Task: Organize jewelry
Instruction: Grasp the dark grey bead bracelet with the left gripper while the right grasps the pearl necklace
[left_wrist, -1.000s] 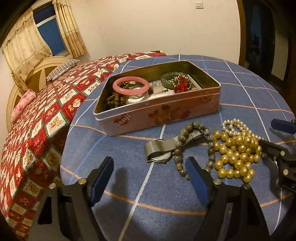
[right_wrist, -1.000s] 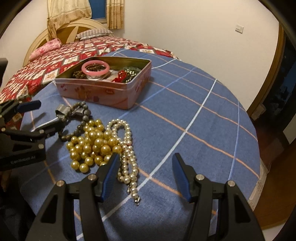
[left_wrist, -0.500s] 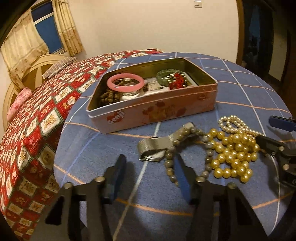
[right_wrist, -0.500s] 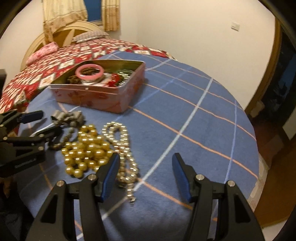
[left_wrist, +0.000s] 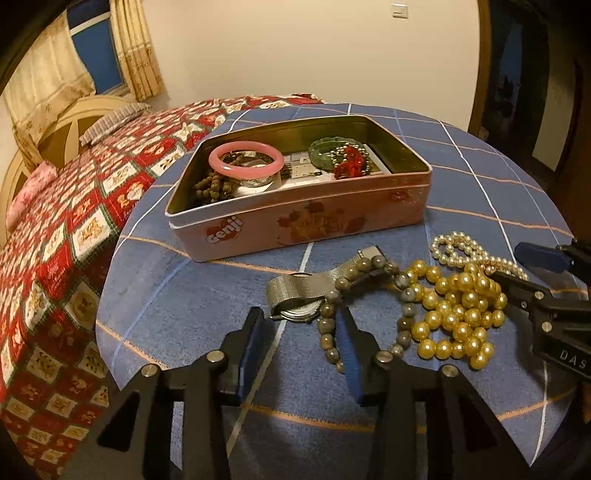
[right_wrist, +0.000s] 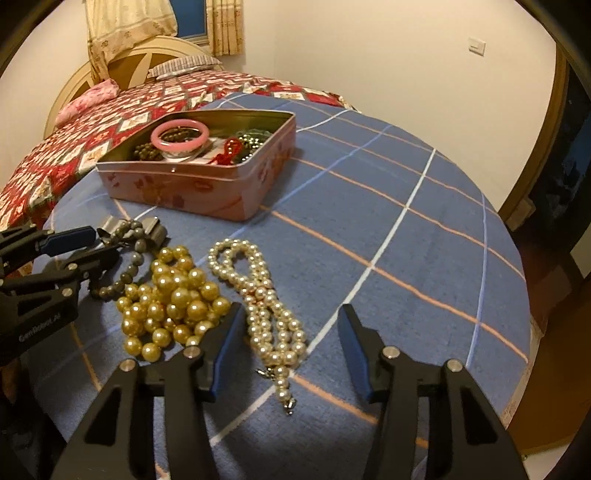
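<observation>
A pink tin (left_wrist: 317, 225) stands open on the blue table, holding a pink bangle (left_wrist: 245, 159), brown beads and green and red pieces. In front lie a mesh-strap watch (left_wrist: 299, 295), a grey bead bracelet (left_wrist: 364, 291), a gold bead necklace (left_wrist: 458, 314) and a white pearl strand (right_wrist: 258, 291). My left gripper (left_wrist: 301, 325) is open, its fingertips on either side of the watch face. My right gripper (right_wrist: 288, 321) is open, low over the pearl strand, its left finger by the gold beads (right_wrist: 173, 299).
The round table (right_wrist: 406, 236) has a blue checked cloth; its edge curves near on the right. A bed with a red patterned quilt (left_wrist: 74, 221) lies left of the table. A dark doorway is at the far right.
My left gripper has moved forward to the watch and its fingers have narrowed around it. My right gripper has moved forward and lower over the pearl strand, staying open.
</observation>
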